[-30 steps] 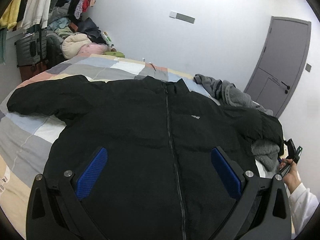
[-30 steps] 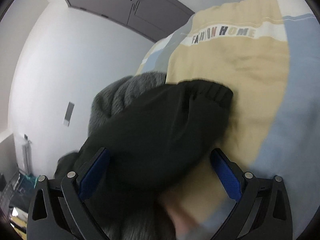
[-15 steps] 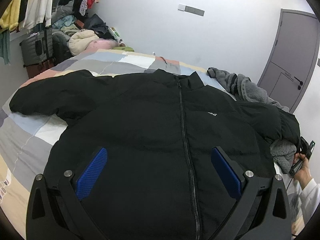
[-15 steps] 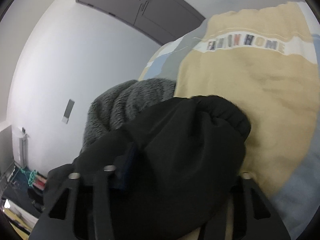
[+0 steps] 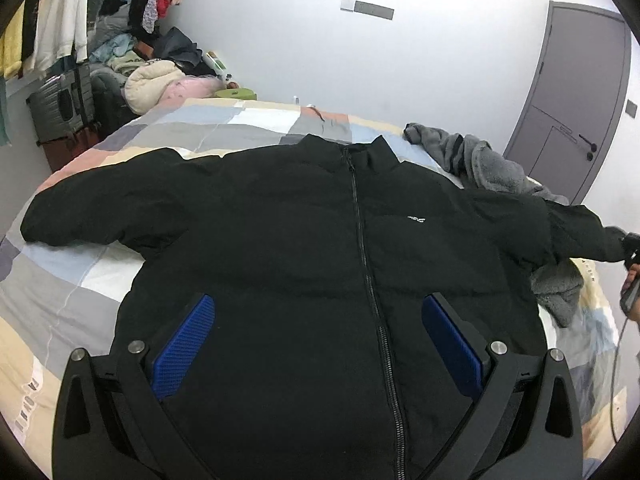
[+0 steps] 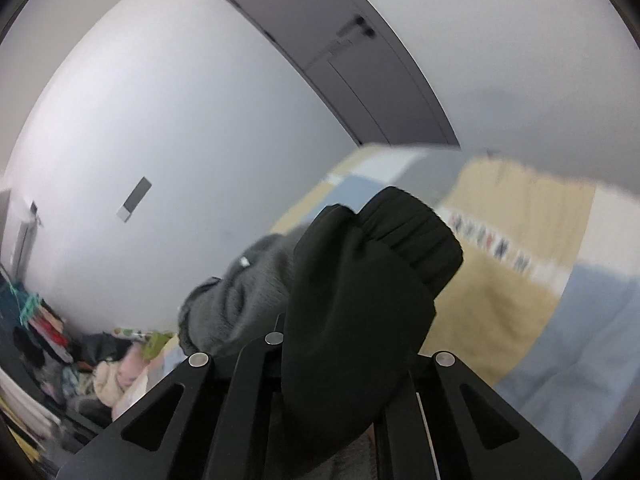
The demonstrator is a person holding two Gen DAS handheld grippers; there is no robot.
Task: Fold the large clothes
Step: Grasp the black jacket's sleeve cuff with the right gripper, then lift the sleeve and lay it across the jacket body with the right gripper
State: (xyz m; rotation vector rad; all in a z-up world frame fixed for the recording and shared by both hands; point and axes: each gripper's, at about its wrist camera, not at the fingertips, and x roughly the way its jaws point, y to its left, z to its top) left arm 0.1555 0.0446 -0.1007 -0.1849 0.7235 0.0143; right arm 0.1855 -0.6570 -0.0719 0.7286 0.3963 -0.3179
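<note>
- A suitcase (image 5: 60, 104) stands shut by the clothes pile (image 5: 160, 76); its contents are hidden.
- The black jacket (image 5: 320, 240) lies zipped, front up, on the patchwork bed (image 5: 60, 280).
- The right gripper (image 6: 340, 344) clamps the jacket's sleeve cuff (image 6: 408, 236), lifted clear of the bed.
- The left gripper (image 5: 316, 340) hovers over the hem, jaws apart, empty.
- A grey fleece (image 5: 480, 160) lies under the sleeve; a grey door (image 5: 580, 92) stands behind.
</note>
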